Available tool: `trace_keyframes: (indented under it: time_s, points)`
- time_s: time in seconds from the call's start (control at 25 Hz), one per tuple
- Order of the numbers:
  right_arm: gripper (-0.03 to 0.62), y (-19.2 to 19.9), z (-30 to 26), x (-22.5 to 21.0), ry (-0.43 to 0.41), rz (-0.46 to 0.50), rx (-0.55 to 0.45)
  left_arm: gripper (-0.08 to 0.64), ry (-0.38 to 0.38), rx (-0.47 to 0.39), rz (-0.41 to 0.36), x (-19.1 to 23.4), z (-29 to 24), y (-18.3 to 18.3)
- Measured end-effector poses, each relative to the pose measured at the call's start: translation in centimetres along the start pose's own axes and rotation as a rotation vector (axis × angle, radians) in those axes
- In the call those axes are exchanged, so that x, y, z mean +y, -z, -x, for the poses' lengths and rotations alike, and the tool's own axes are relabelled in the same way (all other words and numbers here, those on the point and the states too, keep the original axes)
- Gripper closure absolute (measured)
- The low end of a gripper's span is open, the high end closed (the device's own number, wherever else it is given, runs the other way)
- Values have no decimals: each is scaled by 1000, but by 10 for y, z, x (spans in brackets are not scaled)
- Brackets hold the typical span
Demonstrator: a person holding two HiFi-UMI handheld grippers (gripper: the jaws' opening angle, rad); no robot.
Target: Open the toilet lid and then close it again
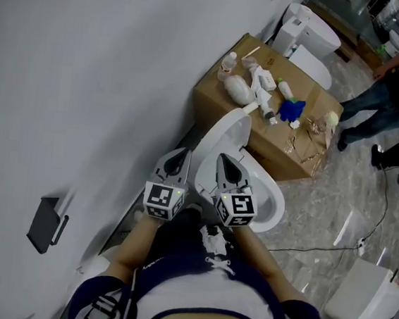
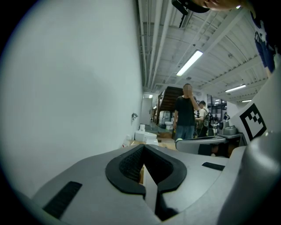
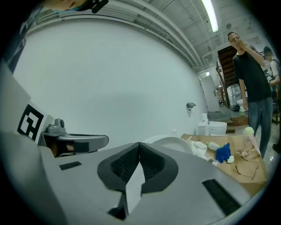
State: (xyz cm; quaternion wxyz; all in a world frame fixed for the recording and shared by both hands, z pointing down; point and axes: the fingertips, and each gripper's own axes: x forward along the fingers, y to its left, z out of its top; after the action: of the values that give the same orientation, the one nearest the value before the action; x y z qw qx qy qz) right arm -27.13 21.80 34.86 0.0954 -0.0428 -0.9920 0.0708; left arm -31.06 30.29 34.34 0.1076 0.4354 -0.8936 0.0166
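The toilet lid point(image 1: 228, 133) is seen raised toward the wall, so the closing step is judged to be in hand. The left gripper point(image 1: 177, 161) and right gripper point(image 1: 227, 167) are held near it, their jaws pressed together on nothing. The lid's upper edge must next be caught and lowered gently.

- Along wall point(image 1: 88, 73): toilet point(image 1: 273, 204), lid point(image 1: 225, 133) upright at its back.
- Behind toilet: cardboard box point(image 1: 216, 102), bottles point(image 1: 239, 88) on top.
- Behind box: second toilet point(image 1: 314, 43).
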Motion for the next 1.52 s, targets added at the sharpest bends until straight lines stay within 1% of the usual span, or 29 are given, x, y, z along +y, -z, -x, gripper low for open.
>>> trace_keyframes:
  time_s: [0.16, 0.28, 0.44, 0.6, 0.68, 0.76, 0.88, 1.04, 1.12, 1.16, 1.2, 1.28, 1.44, 1.52]
  points:
    - [583, 0, -1, 5, -36, -8, 13, 554, -7, 4, -10, -3, 1, 2]
    - [583, 1, -3, 7, -52, -20, 27, 554, -12, 12, 3, -2, 2, 5]
    - [581, 12, -12, 6, -42, -48, 94, 554, -17, 14, 20, 1, 8, 11]
    - [573, 26, -27, 10, -94, -155, 188, 554, -20, 20, 28, 5, 12, 14]
    - [492, 31, -34, 12, -123, -208, 217, 554, -18, 22, 33, 7, 14, 17]
    - [457, 34, -41, 12, -141, -265, 238, 554, -14, 29, 37, 8, 15, 20]
    - [440, 35, -50, 9, -161, -359, 261, 554, -5, 42, 41, 9, 18, 26]
    - [440, 30, -61, 6, -205, -520, 265, 554, 2, 56, 45, 10, 22, 31]
    - [448, 30, -64, 2, -206, -580, 260, 554, 7, 63, 47, 10, 23, 33]
    - [474, 30, -65, 1, -204, -600, 255, 554, 10, 67, 48, 9, 24, 34]
    - [516, 30, -66, 1, -204, -612, 249, 554, 14, 70, 48, 9, 24, 35]
    - [537, 30, -66, 2, -207, -631, 240, 554, 22, 73, 47, 8, 24, 38]
    - [551, 28, -65, 3, -213, -718, 238, 554, 36, 79, 41, 4, 21, 38]
    - [552, 28, -63, 2, -216, -736, 234, 554, 43, 82, 36, 1, 19, 37]
